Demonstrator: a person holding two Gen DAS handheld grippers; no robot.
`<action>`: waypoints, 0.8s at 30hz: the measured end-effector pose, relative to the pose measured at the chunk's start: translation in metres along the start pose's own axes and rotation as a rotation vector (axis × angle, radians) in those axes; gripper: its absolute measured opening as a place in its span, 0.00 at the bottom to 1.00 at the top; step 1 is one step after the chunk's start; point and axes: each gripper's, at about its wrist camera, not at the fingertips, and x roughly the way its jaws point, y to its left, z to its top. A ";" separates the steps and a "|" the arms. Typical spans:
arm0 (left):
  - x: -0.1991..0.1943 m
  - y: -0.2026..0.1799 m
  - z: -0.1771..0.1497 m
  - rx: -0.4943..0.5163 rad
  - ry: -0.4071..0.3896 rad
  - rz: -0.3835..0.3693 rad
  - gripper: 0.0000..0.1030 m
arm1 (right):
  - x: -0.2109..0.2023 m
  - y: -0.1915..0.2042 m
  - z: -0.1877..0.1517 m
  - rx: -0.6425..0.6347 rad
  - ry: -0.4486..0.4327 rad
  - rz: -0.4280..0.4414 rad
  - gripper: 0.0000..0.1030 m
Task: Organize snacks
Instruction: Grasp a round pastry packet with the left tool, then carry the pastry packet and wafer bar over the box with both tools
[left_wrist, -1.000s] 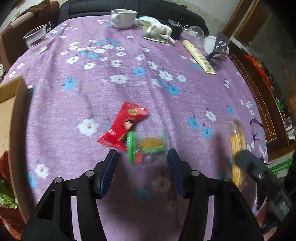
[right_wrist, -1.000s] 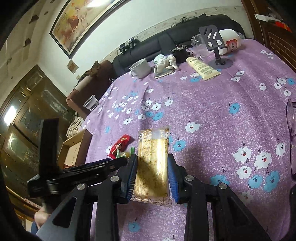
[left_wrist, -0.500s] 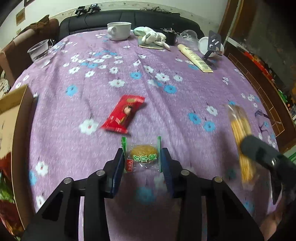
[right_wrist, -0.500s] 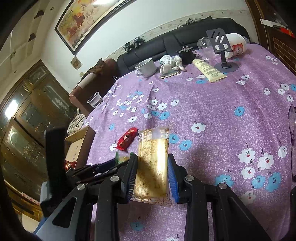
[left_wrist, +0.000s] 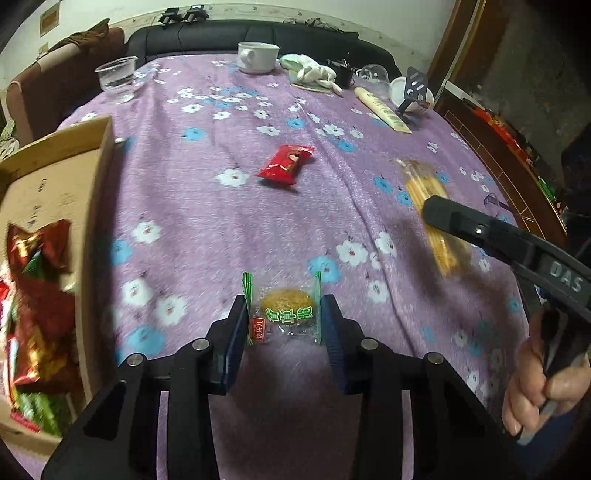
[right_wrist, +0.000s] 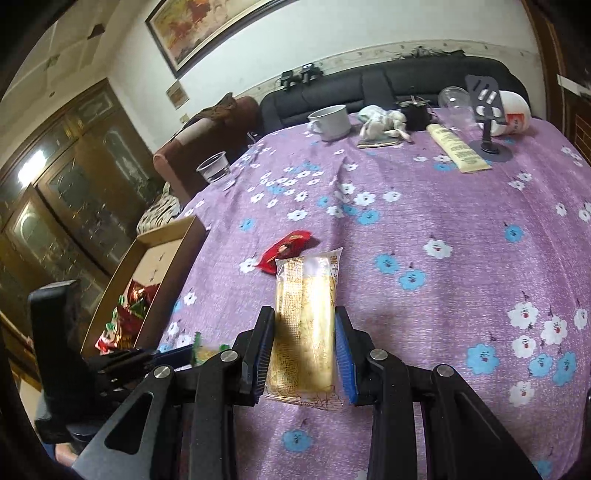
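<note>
Low in the middle of the left wrist view, the left gripper (left_wrist: 284, 325) pinches a clear-wrapped round cookie (left_wrist: 286, 308) by the two side edges of its wrapper, its jaws having just been closing onto it; the cookie hangs above the purple flowered tablecloth (left_wrist: 229, 221). In the right wrist view the right gripper (right_wrist: 304, 354) is clamped across a long cracker pack (right_wrist: 304, 317) near its lower end, most of the pack jutting forward past the pads. Both snacks look light; the cookie's film is thin, crinkly and probably slippery, and the biscuit inside seems brittle, so a grip on the wrapper margins rather than on the cookie itself looks wise. The cracker pack appears stiffer yet crushable, and held near one end it may droop or swing; a hold nearer the middle would steady it. A red candy wrapper (left_wrist: 286, 164) lies in the centre of the left view, flat and soft, best taken across its narrow width. The cardboard box (left_wrist: 99, 192) at the left edge already holds snack packets. The cookie wrapper carries green Chinese characters and a small red tag, too small to read surely; the right gripper's arm, at the right edge of the left view, shows "DAS".
</note>
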 end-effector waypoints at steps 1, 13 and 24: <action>-0.004 0.001 -0.002 0.002 -0.009 0.003 0.36 | 0.002 0.003 -0.001 -0.009 0.007 0.011 0.32; -0.049 0.034 -0.012 -0.014 -0.129 0.048 0.36 | 0.014 0.028 -0.008 -0.036 0.063 0.021 0.31; -0.071 0.063 -0.018 -0.024 -0.231 0.132 0.36 | 0.006 0.091 -0.027 -0.058 0.057 0.101 0.31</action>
